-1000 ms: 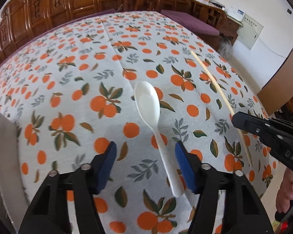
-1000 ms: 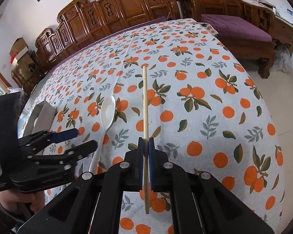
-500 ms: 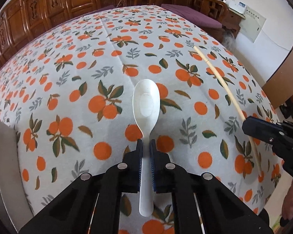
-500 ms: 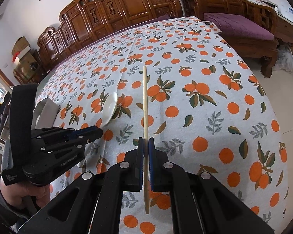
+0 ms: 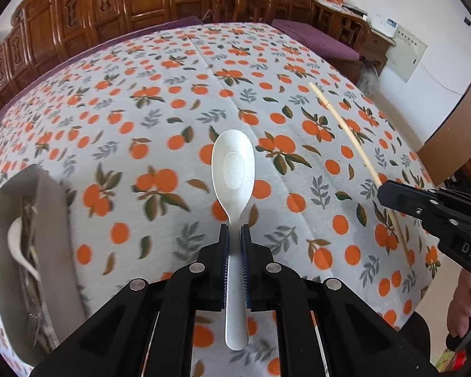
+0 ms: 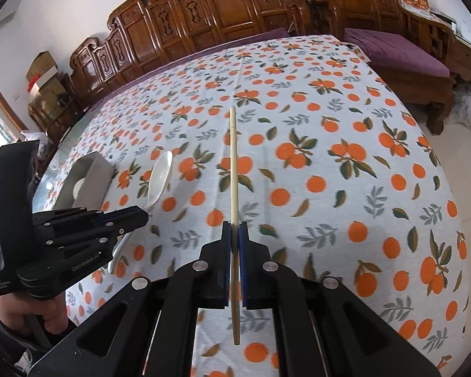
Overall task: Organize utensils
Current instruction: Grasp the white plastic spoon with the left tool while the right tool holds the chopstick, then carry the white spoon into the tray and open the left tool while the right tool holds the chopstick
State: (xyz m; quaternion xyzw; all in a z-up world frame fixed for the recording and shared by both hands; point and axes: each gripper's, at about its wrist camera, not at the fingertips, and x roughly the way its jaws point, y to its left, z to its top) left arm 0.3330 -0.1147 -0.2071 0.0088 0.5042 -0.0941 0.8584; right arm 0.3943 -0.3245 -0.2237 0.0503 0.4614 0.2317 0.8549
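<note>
My left gripper [image 5: 234, 235] is shut on the handle of a white ceramic spoon [image 5: 233, 169], bowl pointing away, held above the table. The spoon also shows in the right wrist view [image 6: 160, 179]. My right gripper [image 6: 234, 232] is shut on a long wooden chopstick [image 6: 233, 163] that points straight ahead; it also shows in the left wrist view [image 5: 354, 144], with the right gripper [image 5: 389, 194] at the right. A grey utensil box [image 5: 50, 220] at the left holds another white spoon [image 5: 18, 245] and other utensils; it also shows in the right wrist view [image 6: 91, 179].
The table wears a white cloth with orange fruit print [image 5: 160, 100]. Carved wooden chairs [image 6: 204, 22] line the far side. A purple-cushioned bench [image 6: 402, 53] stands at the right. The table edge drops to the floor on the right.
My left gripper closed on the spoon handle and has lifted it. The grey box has come further into view at the left. The right gripper still holds the chopstick.
</note>
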